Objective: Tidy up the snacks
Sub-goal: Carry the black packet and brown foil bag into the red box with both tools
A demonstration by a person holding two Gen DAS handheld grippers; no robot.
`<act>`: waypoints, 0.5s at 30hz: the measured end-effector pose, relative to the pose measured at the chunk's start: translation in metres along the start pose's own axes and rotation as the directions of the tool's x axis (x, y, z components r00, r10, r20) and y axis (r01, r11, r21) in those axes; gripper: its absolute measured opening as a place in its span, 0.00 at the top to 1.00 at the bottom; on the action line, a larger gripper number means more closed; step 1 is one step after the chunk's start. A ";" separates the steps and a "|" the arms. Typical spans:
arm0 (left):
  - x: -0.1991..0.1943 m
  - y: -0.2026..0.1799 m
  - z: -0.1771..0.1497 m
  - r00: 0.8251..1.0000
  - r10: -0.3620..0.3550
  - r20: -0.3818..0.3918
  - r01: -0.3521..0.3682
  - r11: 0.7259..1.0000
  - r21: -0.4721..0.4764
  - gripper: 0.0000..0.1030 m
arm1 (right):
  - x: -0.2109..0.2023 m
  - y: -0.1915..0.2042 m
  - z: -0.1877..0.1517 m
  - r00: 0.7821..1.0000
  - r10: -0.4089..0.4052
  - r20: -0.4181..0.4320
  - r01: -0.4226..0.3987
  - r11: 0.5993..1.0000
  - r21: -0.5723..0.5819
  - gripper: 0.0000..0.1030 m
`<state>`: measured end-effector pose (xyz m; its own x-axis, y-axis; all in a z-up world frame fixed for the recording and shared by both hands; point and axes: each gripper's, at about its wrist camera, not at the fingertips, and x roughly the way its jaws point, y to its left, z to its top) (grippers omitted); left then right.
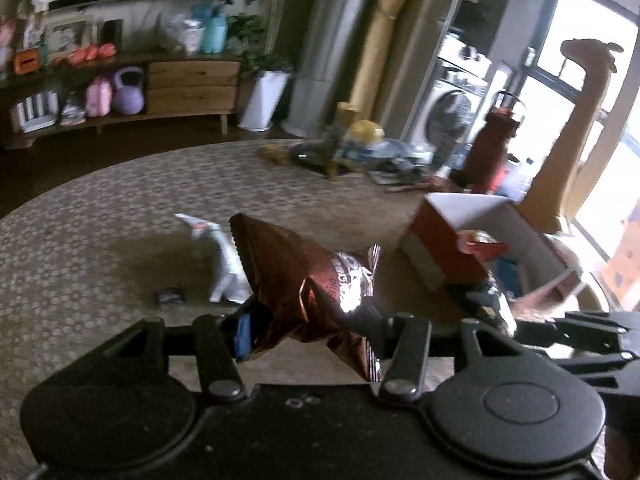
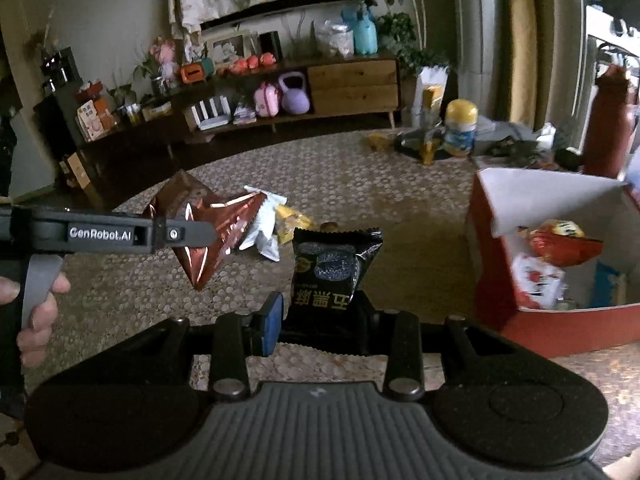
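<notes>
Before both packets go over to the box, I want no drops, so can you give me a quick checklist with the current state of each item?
1. Left gripper clamped on the brown foil packet: ok, the foil is pinched and hangs clear of the table.
2. Right gripper clamped on the black packet: ok, held upright.
3. Red box open on top: ok.
4. Room inside the box: ok, some packets lie in it, with bare space left.
5. The two held packets apart from each other: ok.
6. Packets left on the table: not ok, a white one and a yellow one remain.
</notes>
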<state>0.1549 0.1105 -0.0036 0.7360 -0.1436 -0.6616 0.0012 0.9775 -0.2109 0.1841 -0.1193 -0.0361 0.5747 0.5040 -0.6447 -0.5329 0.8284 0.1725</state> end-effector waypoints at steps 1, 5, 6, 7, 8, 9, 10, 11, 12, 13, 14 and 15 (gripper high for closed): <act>-0.002 -0.008 0.000 1.000 -0.012 0.002 0.012 1.000 0.012 0.50 | -0.006 -0.004 -0.001 1.000 -0.006 0.007 0.006 1.000 0.001 0.65; -0.007 -0.041 0.000 0.998 -0.057 0.015 0.056 0.997 0.054 0.50 | -0.031 -0.019 -0.001 0.999 -0.030 0.038 0.030 1.000 0.005 0.65; -0.008 -0.048 0.001 0.998 -0.064 0.018 0.063 0.996 0.063 0.50 | -0.036 -0.023 -0.002 0.998 -0.036 0.043 0.036 0.999 0.008 0.65; -0.008 -0.056 0.001 0.997 -0.072 0.018 0.071 0.995 0.074 0.50 | -0.042 -0.028 -0.002 0.998 -0.046 0.049 0.046 0.999 0.009 0.65; -0.008 -0.066 0.002 0.996 -0.084 0.017 0.082 0.993 0.087 0.50 | -0.047 -0.032 -0.001 0.997 -0.055 0.055 0.055 0.998 0.010 0.65; -0.007 -0.075 0.002 0.995 -0.097 0.019 0.095 0.991 0.099 0.50 | -0.052 -0.037 -0.001 0.996 -0.063 0.062 0.062 0.998 0.014 0.65; -0.007 -0.084 0.003 0.994 -0.109 0.020 0.106 0.988 0.111 0.50 | -0.057 -0.043 -0.001 0.995 -0.073 0.069 0.071 0.997 0.018 0.65; -0.007 -0.092 0.003 0.993 -0.120 0.021 0.116 0.986 0.121 0.50 | -0.063 -0.049 -0.001 0.994 -0.083 0.076 0.082 0.996 0.022 0.65; -0.007 -0.101 0.004 0.991 -0.131 0.024 0.127 0.983 0.130 0.50 | -0.067 -0.055 -0.002 0.992 -0.091 0.081 0.089 0.996 0.026 0.65; -0.007 -0.109 0.005 0.989 -0.143 0.028 0.138 0.981 0.137 0.50 | -0.071 -0.062 -0.002 0.991 -0.100 0.087 0.097 0.995 0.031 0.65; -0.006 -0.118 0.007 0.987 -0.158 0.030 0.152 0.978 0.143 0.50 | -0.075 -0.068 -0.001 0.990 -0.110 0.093 0.107 0.994 0.036 0.65; -0.006 -0.127 0.008 0.984 -0.173 0.032 0.166 0.974 0.152 0.50 | -0.078 -0.075 -0.001 0.988 -0.121 0.098 0.117 0.992 0.043 0.65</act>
<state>0.1561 -0.0114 0.0331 0.7459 -0.3054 -0.5919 0.2262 0.9520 -0.2062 0.1785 -0.2210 0.0009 0.6929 0.4213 -0.5851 -0.4347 0.8916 0.1273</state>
